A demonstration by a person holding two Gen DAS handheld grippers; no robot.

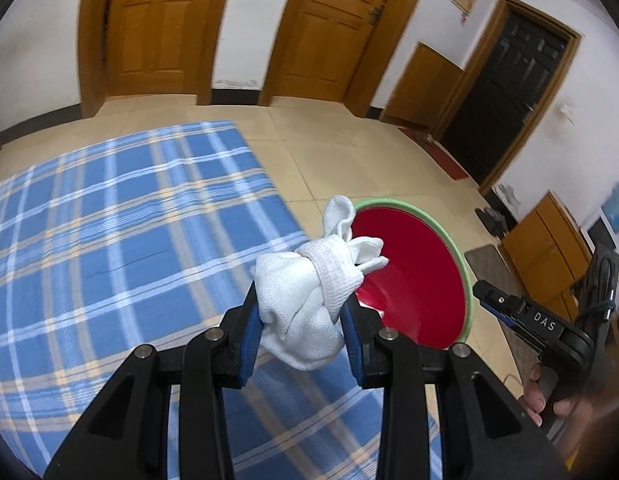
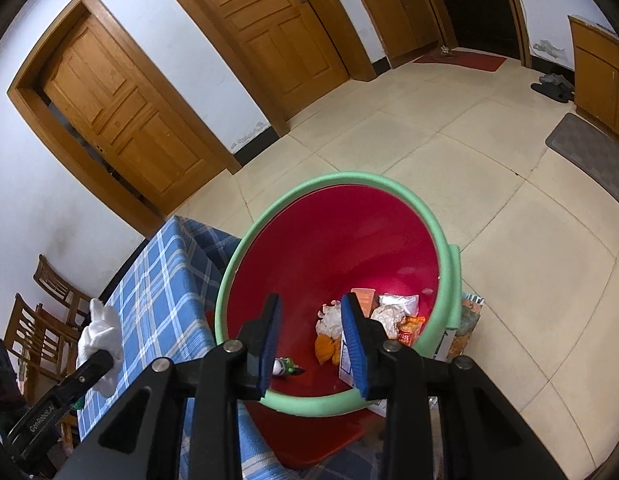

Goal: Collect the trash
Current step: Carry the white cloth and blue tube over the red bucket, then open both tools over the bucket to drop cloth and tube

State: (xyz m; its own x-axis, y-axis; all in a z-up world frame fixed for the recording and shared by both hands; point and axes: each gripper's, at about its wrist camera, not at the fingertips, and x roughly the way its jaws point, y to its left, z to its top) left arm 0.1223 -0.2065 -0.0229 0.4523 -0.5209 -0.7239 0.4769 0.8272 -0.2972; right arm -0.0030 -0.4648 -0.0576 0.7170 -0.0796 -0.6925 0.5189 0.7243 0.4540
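Left gripper (image 1: 303,332) clamped on a knotted white cloth bundle (image 1: 309,300), blue pads pressing it from both sides, held above the edge of a desk covered in blue plaid cloth (image 1: 109,240). Just beyond the bundle, a red bin with a green rim (image 1: 413,280) standing on the tiled floor (image 1: 349,152) beside the desk. At the right edge of the left wrist view, the other gripper's black frame and a hand (image 1: 543,396) wrapped round its handle.

Right gripper (image 2: 311,344) poised over the mouth of the bin (image 2: 329,248), jaws apart with nothing between the blue pads. Inside the bin, a heap of rubbish (image 2: 373,320): crumpled white paper, an orange lump, snack wrappers, a small green-and-white item near the front wall. More packaging (image 2: 465,328) wedged outside the bin, against its right side. Far left in the right wrist view, the white bundle (image 2: 101,336) gripped over the plaid desk (image 2: 157,292), well apart from the bin's rim.

Behind, two wooden doors (image 1: 157,24) in a white wall, a dark doorway (image 1: 509,96) to the right, wooden chairs (image 2: 41,320) beside the desk.
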